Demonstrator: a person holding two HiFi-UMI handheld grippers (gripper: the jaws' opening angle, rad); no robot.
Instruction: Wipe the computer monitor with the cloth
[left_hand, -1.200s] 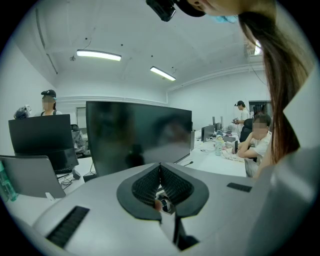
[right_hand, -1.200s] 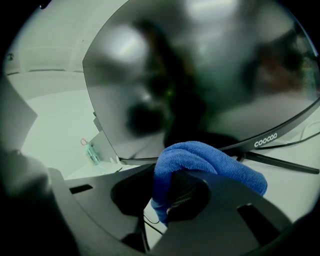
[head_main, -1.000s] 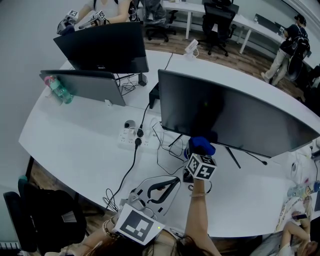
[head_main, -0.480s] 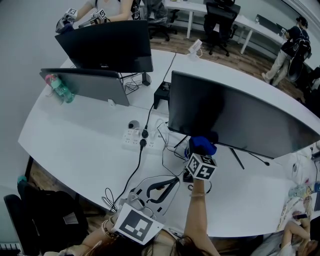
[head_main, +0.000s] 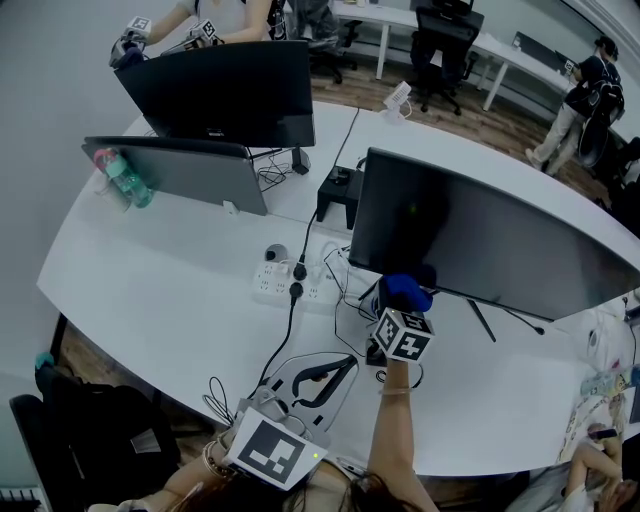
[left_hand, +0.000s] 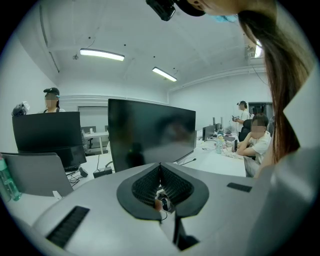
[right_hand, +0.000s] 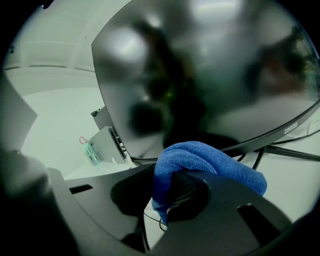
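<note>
The right gripper (right_hand: 169, 196), jaws clamped on a blue cloth (right_hand: 210, 161), has the monitor (head_main: 480, 235) just ahead; best pressed flat, in even strokes. The left gripper (left_hand: 160, 189) has its jaws together, empty.

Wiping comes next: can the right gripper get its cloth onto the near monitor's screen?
Probably yes: the right gripper, shut on the cloth, is at the lower edge of the monitor, nothing between them.

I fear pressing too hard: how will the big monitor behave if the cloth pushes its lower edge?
The monitor will probably rock or slide slightly: it is a wide panel on thin stand legs. It looks top-heavy, so a hard push might tip it back. The blue cloth, bunched in the right claw, looks soft and should cushion contact.
</note>
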